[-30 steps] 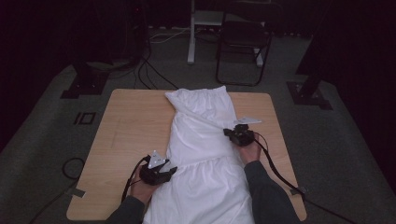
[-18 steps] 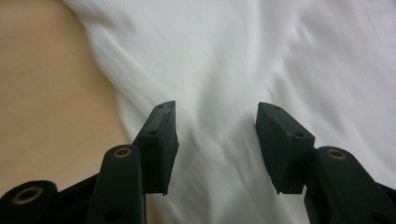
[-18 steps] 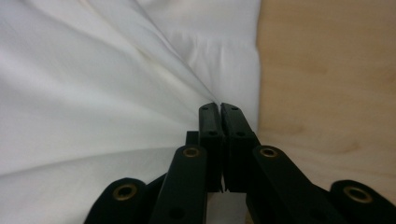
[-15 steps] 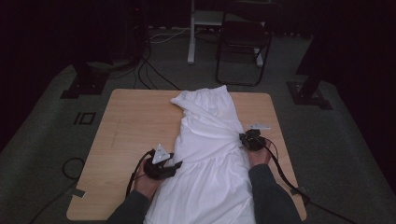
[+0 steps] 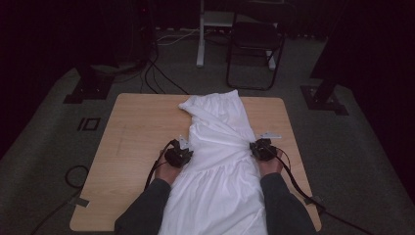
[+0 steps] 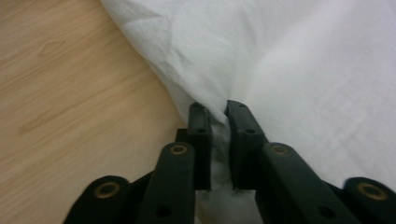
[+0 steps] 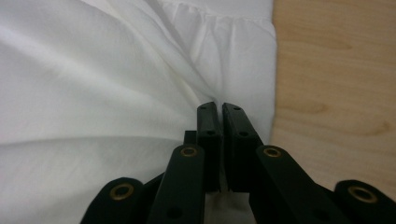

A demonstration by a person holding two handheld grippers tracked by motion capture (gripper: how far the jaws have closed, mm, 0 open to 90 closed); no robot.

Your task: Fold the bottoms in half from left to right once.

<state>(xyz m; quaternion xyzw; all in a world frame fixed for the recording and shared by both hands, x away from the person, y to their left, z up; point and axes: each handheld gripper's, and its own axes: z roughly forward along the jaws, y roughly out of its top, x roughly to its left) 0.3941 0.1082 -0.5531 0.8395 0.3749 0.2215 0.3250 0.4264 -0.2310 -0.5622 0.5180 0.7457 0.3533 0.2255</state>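
**White garment pinched at both edges on the tabletop**

Where the wooden tabletop lies bare at the left, the left gripper meets the left edge of the white garment. Its jaws have just been closing, and the left gripper view shows a fold of the cloth bunched between them, the pads pressing on it. The garment runs lengthwise down the middle of the tabletop, from near the far edge to the person's side (narrow and folded over at the far end, broader near the forearms). It is plain, thin and softly creased, with wrinkles drawn tight across it between the two hands. At its right edge the right gripper is clamped on the fabric, jaws nearly together, beside a gathered seam.
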